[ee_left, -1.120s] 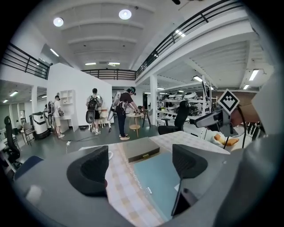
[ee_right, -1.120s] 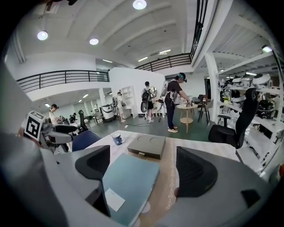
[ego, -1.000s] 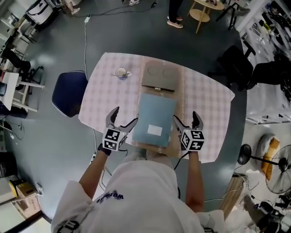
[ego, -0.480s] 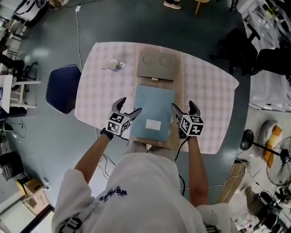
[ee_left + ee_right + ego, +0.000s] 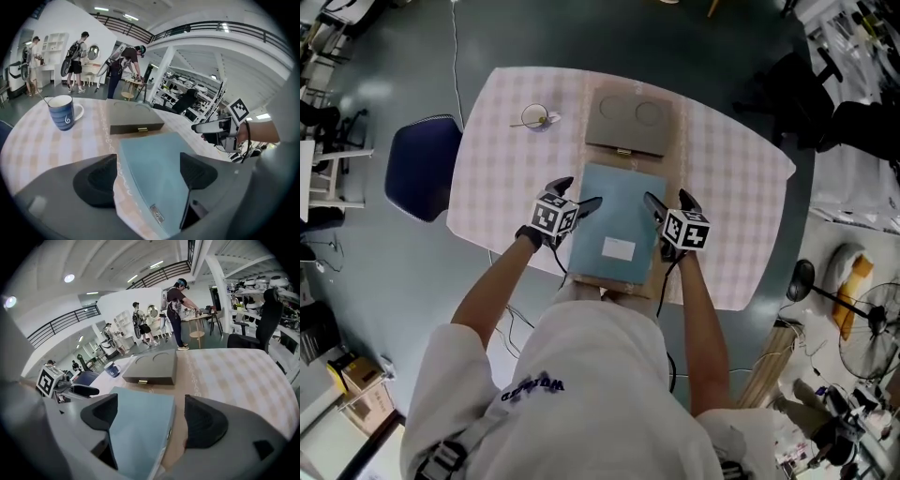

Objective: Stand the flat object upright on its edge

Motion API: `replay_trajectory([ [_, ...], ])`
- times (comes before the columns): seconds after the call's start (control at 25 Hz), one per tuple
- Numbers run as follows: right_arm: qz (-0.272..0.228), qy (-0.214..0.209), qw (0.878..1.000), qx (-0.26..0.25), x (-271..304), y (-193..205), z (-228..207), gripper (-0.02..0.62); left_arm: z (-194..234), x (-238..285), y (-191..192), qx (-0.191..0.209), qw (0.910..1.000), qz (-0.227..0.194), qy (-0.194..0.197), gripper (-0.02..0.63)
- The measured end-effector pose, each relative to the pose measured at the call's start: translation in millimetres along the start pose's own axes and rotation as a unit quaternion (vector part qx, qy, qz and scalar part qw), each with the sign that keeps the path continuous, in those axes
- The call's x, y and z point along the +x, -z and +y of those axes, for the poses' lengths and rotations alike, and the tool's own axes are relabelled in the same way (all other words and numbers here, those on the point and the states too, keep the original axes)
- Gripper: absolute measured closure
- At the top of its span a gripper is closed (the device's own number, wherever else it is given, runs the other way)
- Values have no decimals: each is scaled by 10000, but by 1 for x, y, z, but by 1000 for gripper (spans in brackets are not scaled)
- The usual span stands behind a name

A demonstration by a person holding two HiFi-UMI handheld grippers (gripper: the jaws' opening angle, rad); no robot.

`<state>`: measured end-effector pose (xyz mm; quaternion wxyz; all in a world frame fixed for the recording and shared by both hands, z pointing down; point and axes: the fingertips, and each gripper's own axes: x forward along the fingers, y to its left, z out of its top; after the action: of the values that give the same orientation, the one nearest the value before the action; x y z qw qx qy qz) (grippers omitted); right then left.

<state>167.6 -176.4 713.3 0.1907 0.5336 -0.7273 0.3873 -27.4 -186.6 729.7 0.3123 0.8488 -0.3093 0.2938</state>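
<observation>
A flat light-blue case [image 5: 617,225] with a white label lies flat on the brown runner in the middle of the table. My left gripper [image 5: 577,193] is at its left edge, jaws wide apart, and in the left gripper view [image 5: 147,171] the case's left side [image 5: 154,173] lies between the pads without touching them. My right gripper [image 5: 668,199] is open at the right edge. In the right gripper view [image 5: 150,420] the case's right rim [image 5: 140,427] sits between the spread pads, untouched.
A grey box [image 5: 628,124] with two round dents lies just beyond the case. A blue mug [image 5: 534,118] with a spoon stands at the far left of the checked table [image 5: 506,169]. A dark blue chair [image 5: 420,178] is left of the table. People stand far off.
Both grippers have moved forward and inward from the near edge of the table to the case's two sides. The case has not moved.
</observation>
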Motion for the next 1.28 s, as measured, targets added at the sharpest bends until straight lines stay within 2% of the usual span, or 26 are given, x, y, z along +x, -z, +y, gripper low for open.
replay_trajectory([
  [0.12,85,-67,9999,-1,17,4,3,146,7,11,5,-66,9998,176,78,186],
  [0.32,238,-56,9997,-76,36,9,0,146,16,31,3,-279,9993,225,42,186],
  [0.52,379,57,9992,131,44,13,-8,146,8,45,4,-232,9992,304,135,186],
  [0.64,430,107,9987,239,49,11,-14,150,16,52,0,-316,9991,295,21,186],
  [0.76,516,99,9982,300,56,13,-15,158,28,51,-2,-525,9982,227,-181,198],
  [1.08,886,6,9949,478,67,29,-16,181,37,53,5,-809,9960,314,-213,226],
  [1.28,884,-14,9938,676,68,28,-18,189,39,55,1,-893,9953,326,-179,259],
])
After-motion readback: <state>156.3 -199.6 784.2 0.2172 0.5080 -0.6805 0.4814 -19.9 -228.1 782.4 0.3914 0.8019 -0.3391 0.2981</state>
